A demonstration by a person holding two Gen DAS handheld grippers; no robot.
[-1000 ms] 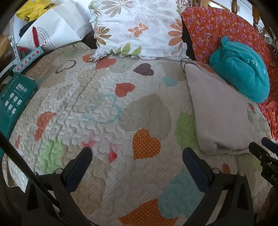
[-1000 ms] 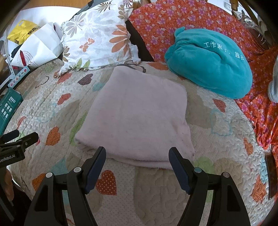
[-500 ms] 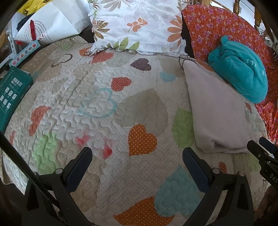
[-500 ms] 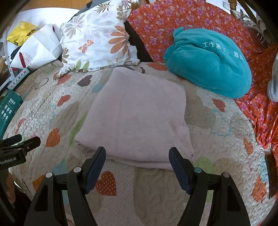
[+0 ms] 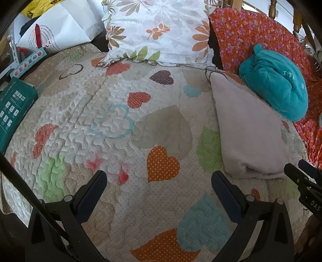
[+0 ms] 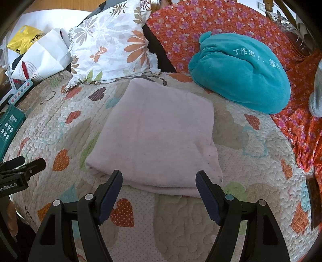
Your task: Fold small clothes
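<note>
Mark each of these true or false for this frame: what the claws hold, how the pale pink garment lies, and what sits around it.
1. The right claw grips the pale pink garment. False: it is open, holding nothing.
2. The garment lies folded on the heart-patterned quilt. True.
3. The teal plush cushion sits on top of the garment. False: it lies beyond it, on the orange floral fabric.
4. The left claw is open and empty. True.

A big quilt [image 5: 112, 112] with hearts lies under the jaws. Far ahead of them a flowery pillow [image 5: 159, 32] leans up. A fluffy teal cushion [image 6: 241, 72] sits ahead to the right on an orange flowery cloth [image 6: 201, 22]. A white bag [image 5: 60, 30] and green box [image 5: 14, 106] sit far left.
</note>
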